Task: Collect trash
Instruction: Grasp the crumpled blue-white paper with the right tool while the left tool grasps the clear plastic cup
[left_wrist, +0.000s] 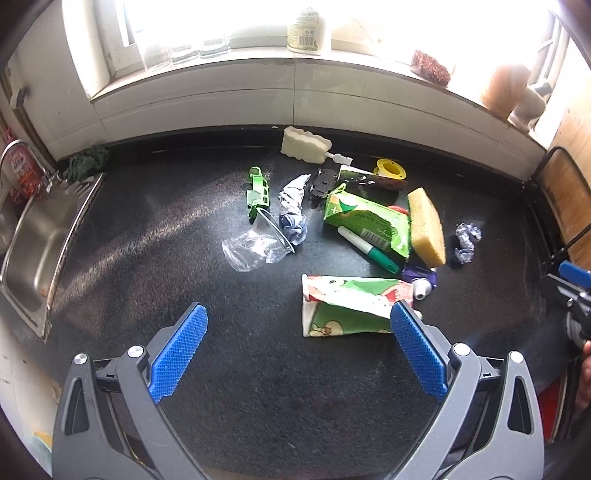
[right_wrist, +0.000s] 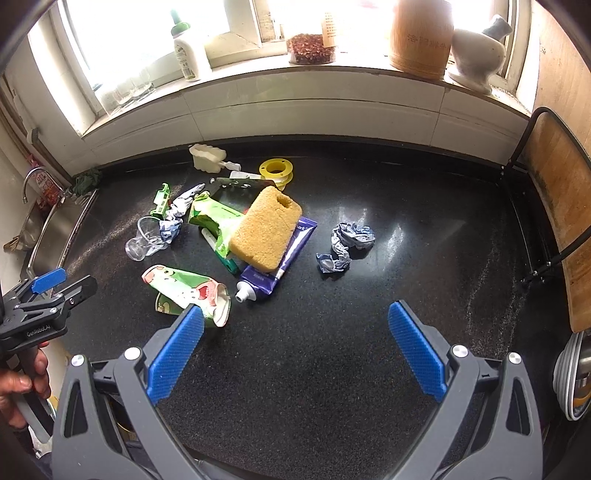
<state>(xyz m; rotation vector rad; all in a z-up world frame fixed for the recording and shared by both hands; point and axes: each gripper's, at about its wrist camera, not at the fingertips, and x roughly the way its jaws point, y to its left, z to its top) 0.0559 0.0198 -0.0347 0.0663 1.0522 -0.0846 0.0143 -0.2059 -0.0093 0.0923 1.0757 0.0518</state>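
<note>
Litter lies on a black counter (left_wrist: 155, 229): a flattened green and red carton (left_wrist: 347, 302) (right_wrist: 184, 291), a crushed clear plastic cup (left_wrist: 255, 243) (right_wrist: 146, 240), a green snack bag (left_wrist: 369, 218) (right_wrist: 214, 218), a crumpled wrapper (left_wrist: 293, 206) (right_wrist: 175, 214), a crumpled foil ball (left_wrist: 467, 242) (right_wrist: 345, 245) and a purple tube (right_wrist: 277, 258). My left gripper (left_wrist: 297, 317) is open and empty above the counter, its right finger next to the carton. My right gripper (right_wrist: 295, 317) is open and empty, its left finger beside the carton.
A yellow sponge (right_wrist: 264, 229), a green marker (left_wrist: 369, 249), a green toy (left_wrist: 258, 192), a white brush (left_wrist: 306, 146) and a yellow reel (right_wrist: 275, 170) lie among the litter. A steel sink (left_wrist: 33, 236) is left. A wooden board (right_wrist: 557, 206) stands at right. Jars line the windowsill (right_wrist: 332, 74).
</note>
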